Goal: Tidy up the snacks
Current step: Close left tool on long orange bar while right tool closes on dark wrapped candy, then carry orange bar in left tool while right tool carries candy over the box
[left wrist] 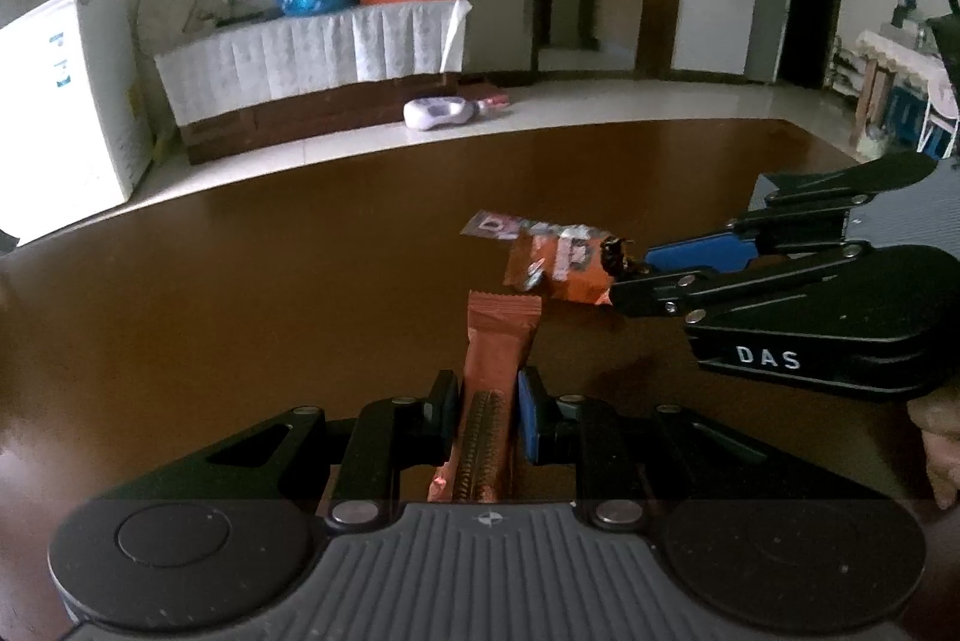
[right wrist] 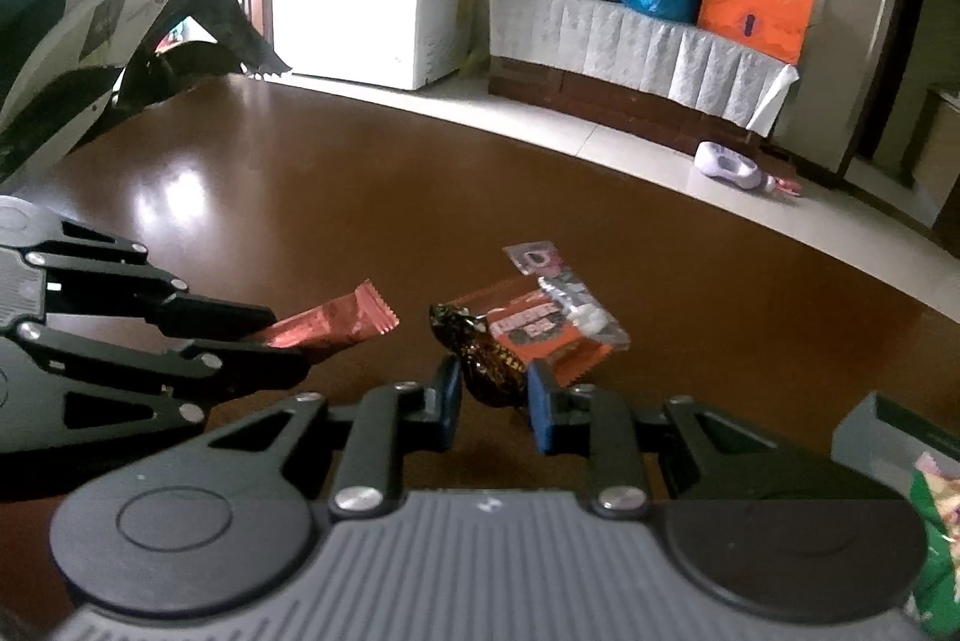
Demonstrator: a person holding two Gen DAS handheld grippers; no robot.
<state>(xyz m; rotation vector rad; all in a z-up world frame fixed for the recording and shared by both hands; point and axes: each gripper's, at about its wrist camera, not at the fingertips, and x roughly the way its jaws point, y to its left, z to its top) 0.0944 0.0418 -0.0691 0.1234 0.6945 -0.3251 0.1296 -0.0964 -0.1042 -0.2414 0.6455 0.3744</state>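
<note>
My left gripper (left wrist: pixel 485 401) is shut on a long copper-brown snack bar (left wrist: pixel 501 335), which sticks out forward between the pads above the brown table (left wrist: pixel 240 293). In the right wrist view the same bar (right wrist: pixel 342 320) pokes out of the left gripper (right wrist: pixel 288 341). My right gripper (right wrist: pixel 492 392) is shut on a dark, shiny wrapped candy (right wrist: pixel 486 359); the candy (left wrist: pixel 613 254) also shows at the right gripper's tips (left wrist: pixel 624 275). Just behind it an orange snack packet (right wrist: pixel 534 326) lies flat, with a clear packet (right wrist: pixel 576 305) on top and a small pinkish packet (right wrist: pixel 531 257) beyond.
A grey box (right wrist: pixel 894 431) and a green snack bag (right wrist: pixel 936 521) sit at the table's right side. Black-and-white bags (right wrist: pixel 90 11) stand at the far left corner. The table's far edge (right wrist: pixel 540 131) drops to a tiled floor.
</note>
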